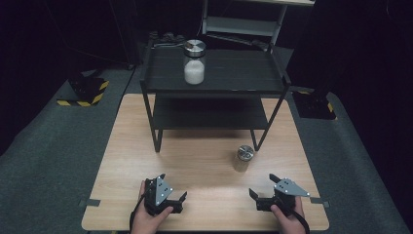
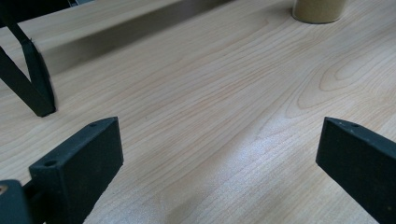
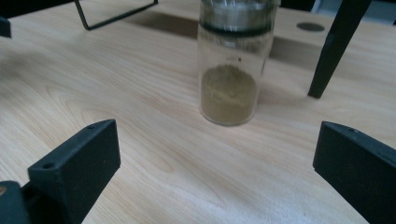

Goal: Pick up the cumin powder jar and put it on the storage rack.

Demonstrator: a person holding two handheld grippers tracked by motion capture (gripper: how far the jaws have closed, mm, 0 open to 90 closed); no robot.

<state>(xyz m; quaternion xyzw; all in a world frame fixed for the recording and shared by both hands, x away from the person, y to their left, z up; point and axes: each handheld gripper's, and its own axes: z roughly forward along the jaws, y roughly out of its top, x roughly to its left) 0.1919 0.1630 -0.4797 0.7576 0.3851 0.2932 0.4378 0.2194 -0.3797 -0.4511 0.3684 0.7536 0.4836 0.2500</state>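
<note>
The small spice jar of brown powder stands upright on the wooden table, just beside the black shelf rack's front right leg. The right gripper, jaws spread and empty, rests near it, aimed at it. The left gripper, likewise spread and empty, lies farther off, tilted toward the jar.

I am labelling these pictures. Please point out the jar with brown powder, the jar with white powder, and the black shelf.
jar with brown powder (image 3: pixel 229 93), right gripper view, glass body
jar with white powder (image 1: pixel 194 70), high view, glass body
black shelf (image 1: pixel 243 73), high view, top board
</note>
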